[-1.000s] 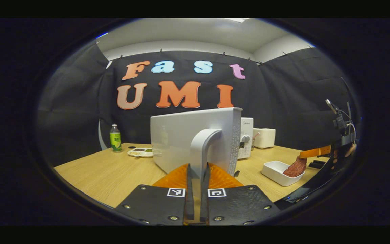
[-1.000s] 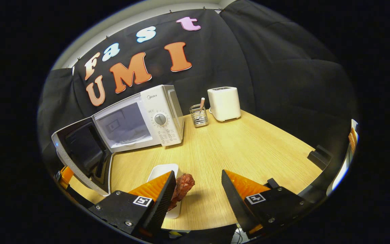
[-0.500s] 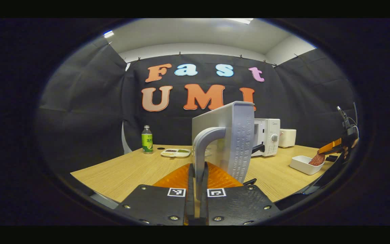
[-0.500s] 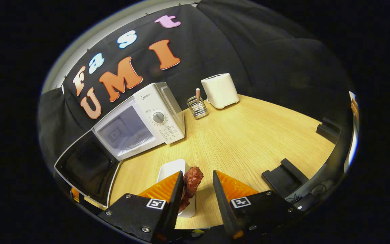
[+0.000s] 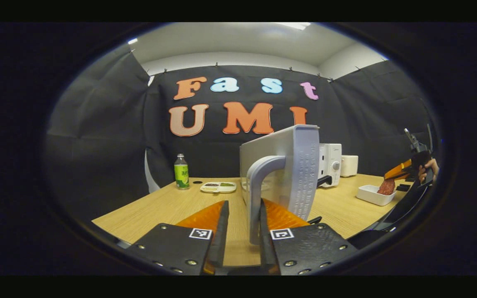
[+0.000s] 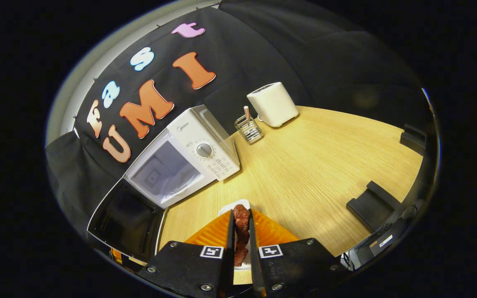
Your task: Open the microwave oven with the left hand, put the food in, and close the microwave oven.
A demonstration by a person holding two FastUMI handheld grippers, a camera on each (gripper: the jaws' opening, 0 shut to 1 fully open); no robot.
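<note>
**Microwave oven open on the worktop, food gripped beside it**

Microwave oven [image 6: 189,155], white, stands toward the back of a pale wooden worktop [image 6: 321,165], in front of the booth's black cloth wall. Its door [image 6: 128,219] is swung wide open, so the lit cavity shows in the right gripper view. In the left gripper view the door [image 5: 286,165] is seen edge-on, with its curved grey handle [image 5: 259,186] facing the camera.

Behind the oven and to its right sits a white toaster [image 6: 272,103], with a small wire rack [image 6: 248,128] between the two. Black blocks [image 6: 373,200] lie at the worktop's near right edge.

The left gripper [image 5: 242,231] has its orange fingers parted. The door handle stands between them, close against the right finger; the left finger is clear of it, so the handle is not clamped.

The right gripper [image 6: 242,236] is clenched on the food [image 6: 241,231], a dark red, rough-textured piece pressed between both fingers. It is held just above a small white dish [image 6: 226,212] near the oven's open front. From the left gripper view, the same right gripper [image 5: 398,170] shows far off with a hand [image 5: 429,167] behind it, the food [image 5: 386,187] hanging over the white dish [image 5: 371,195].

At the worktop's far left stand a green-labelled bottle [image 5: 181,171] and a shallow divided plate [image 5: 218,187].
</note>
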